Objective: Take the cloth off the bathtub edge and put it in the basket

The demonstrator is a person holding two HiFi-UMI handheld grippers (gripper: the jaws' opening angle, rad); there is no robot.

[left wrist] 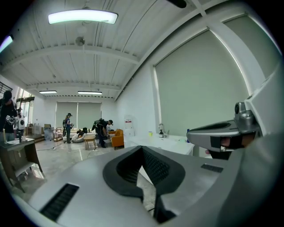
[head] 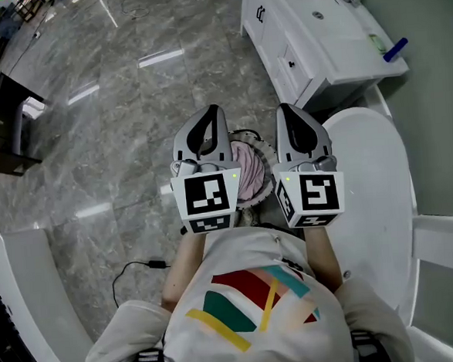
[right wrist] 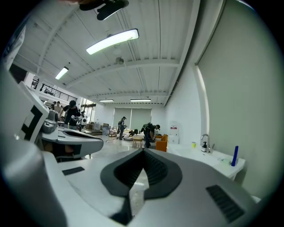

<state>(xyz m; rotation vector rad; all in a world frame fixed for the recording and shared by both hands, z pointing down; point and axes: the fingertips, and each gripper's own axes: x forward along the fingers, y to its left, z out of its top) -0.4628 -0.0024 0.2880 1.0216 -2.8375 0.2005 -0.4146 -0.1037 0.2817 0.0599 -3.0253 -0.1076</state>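
Note:
A pink cloth (head: 249, 171) lies bunched inside a small basket (head: 253, 203) on the floor, seen in the head view between my two raised grippers. The white bathtub (head: 373, 174) curves along the right, its edge bare where it shows. My left gripper (head: 212, 110) (left wrist: 143, 149) is held level above the basket's left side, jaws shut with nothing between them. Beside it my right gripper (head: 286, 110) (right wrist: 143, 152) is also shut and holds nothing. Both gripper views look out across the room, so cloth and basket are hidden there.
A white vanity counter (head: 316, 31) with a sink and a blue bottle (head: 395, 48) stands at the back right. A black table (head: 6, 126) is at the far left, a cable (head: 140, 266) trails on the grey floor. People and an orange armchair (left wrist: 117, 137) are far off.

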